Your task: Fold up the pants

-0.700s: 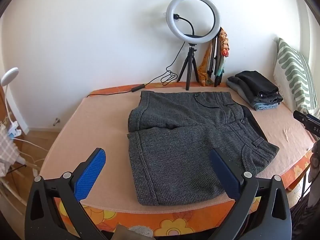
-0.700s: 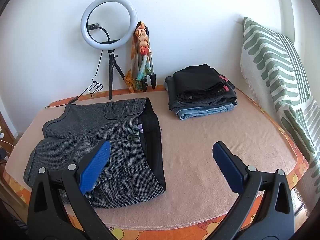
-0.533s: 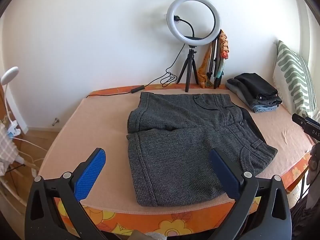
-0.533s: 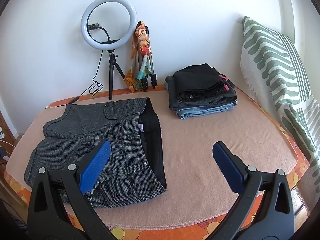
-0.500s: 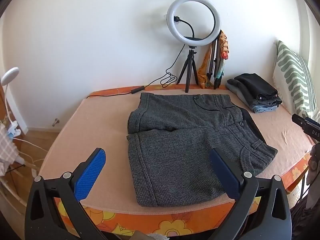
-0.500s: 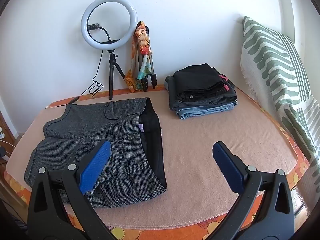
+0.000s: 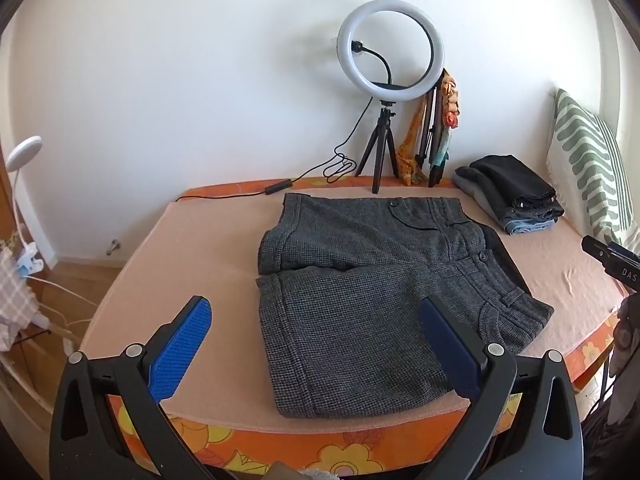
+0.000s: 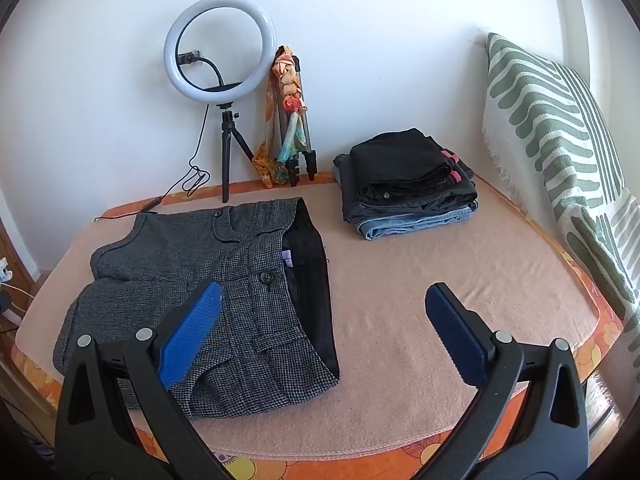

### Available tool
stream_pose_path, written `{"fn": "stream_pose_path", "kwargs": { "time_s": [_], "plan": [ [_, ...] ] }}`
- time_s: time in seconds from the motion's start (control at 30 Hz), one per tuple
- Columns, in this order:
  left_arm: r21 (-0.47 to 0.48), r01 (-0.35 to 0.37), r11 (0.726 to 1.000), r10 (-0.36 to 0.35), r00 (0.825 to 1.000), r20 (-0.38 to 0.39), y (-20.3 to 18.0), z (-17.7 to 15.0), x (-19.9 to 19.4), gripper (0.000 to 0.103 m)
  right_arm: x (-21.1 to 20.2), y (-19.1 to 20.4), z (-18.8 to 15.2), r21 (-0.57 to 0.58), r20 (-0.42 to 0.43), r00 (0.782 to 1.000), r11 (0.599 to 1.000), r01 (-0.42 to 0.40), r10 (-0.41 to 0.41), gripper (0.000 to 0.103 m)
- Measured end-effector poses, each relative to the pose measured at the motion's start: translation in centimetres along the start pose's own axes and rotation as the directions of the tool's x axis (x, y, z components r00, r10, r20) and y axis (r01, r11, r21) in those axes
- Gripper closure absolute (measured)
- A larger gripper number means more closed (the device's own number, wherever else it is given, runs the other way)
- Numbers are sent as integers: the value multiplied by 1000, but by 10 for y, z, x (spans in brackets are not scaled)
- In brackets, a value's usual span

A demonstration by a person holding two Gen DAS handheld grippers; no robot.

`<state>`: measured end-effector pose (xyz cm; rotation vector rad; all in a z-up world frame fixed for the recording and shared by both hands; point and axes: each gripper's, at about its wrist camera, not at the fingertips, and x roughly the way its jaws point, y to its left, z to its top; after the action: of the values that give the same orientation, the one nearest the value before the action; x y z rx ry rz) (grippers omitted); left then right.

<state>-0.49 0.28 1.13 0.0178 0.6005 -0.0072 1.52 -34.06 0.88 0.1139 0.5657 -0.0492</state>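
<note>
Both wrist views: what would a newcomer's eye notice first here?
The grey shorts lie spread flat on the peach blanket, in front of both open grippers, left and right. A white ring light stands by the wall behind them. A pile of folded clothes rests near a green-striped pillow.

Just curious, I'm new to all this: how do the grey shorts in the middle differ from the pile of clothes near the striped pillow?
The grey shorts lie spread flat as one piece with both legs showing; the pile of clothes is several garments folded small and stacked. The shorts are grey with a fine check; the pile is black on top with blue denim at the bottom. The shorts lie near the front edge, the pile towards the wall. Both rest on the same peach blanket.
</note>
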Motion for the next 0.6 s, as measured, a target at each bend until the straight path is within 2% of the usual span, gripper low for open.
{"fn": "stream_pose_path", "kwargs": {
  "time_s": [0.6],
  "plan": [
    [8, -1, 1000, 1, 1000, 16, -4, 3, -2, 0, 0, 1, 4, 6, 5, 1000, 1000, -12, 12, 0]
  ]
}}
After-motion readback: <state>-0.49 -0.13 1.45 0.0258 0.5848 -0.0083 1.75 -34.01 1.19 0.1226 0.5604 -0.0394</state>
